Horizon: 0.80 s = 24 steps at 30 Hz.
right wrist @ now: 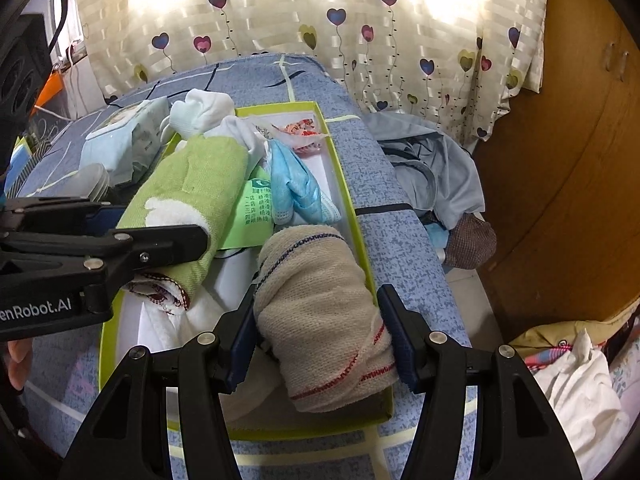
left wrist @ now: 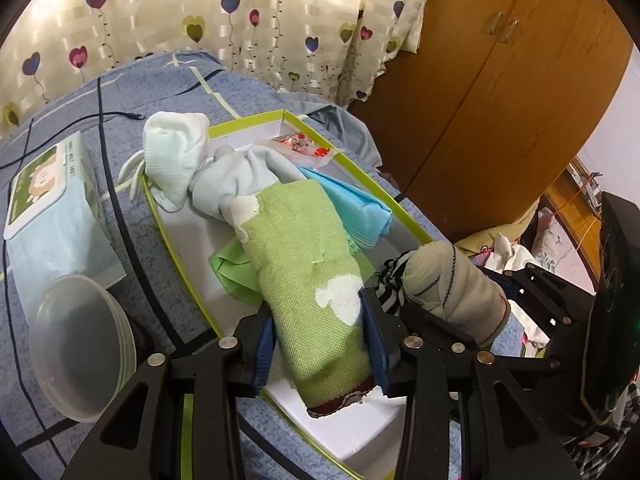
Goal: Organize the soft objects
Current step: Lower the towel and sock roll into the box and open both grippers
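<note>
The left hand-held gripper (left wrist: 320,344) clamps a nubbly green towel roll (left wrist: 308,280), the right hand-held gripper (right wrist: 320,340) a beige knit roll (right wrist: 320,320).

You are working in a bedroom of a home. A bed with a blue patterned bedsheet (left wrist: 280,112) fills the middle of both views. Behind it, across the top of the frame, hangs a cream curtain printed with heart balloons (right wrist: 320,20), lit from behind by daylight. A brown wooden wardrobe with two door handles (left wrist: 500,80) stands at the upper right. A grey-blue garment (right wrist: 432,168) lies crumpled at the bed's right edge, more laundry (right wrist: 572,380) is heaped at the lower right, and a pack of wet wipes (left wrist: 52,184) rests on the sheet at the left.
</note>
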Each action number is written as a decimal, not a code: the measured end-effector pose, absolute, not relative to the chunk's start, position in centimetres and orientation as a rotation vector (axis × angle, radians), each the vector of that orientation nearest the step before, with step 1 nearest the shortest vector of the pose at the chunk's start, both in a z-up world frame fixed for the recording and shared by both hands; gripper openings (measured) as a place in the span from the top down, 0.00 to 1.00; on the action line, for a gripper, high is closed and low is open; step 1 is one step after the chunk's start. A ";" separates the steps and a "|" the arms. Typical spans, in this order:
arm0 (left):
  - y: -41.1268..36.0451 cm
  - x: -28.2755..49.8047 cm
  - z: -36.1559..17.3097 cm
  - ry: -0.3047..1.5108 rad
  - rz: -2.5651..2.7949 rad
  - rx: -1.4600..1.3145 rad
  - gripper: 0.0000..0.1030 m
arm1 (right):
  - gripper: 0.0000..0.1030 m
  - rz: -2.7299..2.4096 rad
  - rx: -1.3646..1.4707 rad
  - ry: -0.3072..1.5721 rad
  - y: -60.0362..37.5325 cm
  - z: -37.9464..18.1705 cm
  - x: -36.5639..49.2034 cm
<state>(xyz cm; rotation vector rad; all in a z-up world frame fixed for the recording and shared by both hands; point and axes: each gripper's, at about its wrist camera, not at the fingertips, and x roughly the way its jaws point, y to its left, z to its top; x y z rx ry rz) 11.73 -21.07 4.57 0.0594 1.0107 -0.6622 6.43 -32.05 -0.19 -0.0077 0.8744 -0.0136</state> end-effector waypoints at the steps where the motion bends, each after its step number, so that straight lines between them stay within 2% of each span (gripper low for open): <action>1: -21.1 11.8 4.5 1.013 -0.664 0.059 0.62 | 0.43 -0.016 -0.008 0.873 -32.1 -0.3 6.4; 10: -20.9 11.7 4.9 1.007 -0.643 0.062 0.53 | 0.43 -0.032 -0.007 0.855 -32.1 -0.3 6.0; 16: -20.2 11.0 5.7 0.991 -0.650 0.040 0.44 | 0.43 -0.032 0.013 0.836 -32.3 0.3 5.4; 24: -19.0 10.1 7.2 0.958 -0.643 0.025 0.43 | 0.43 -0.020 0.056 0.768 -32.3 2.3 4.0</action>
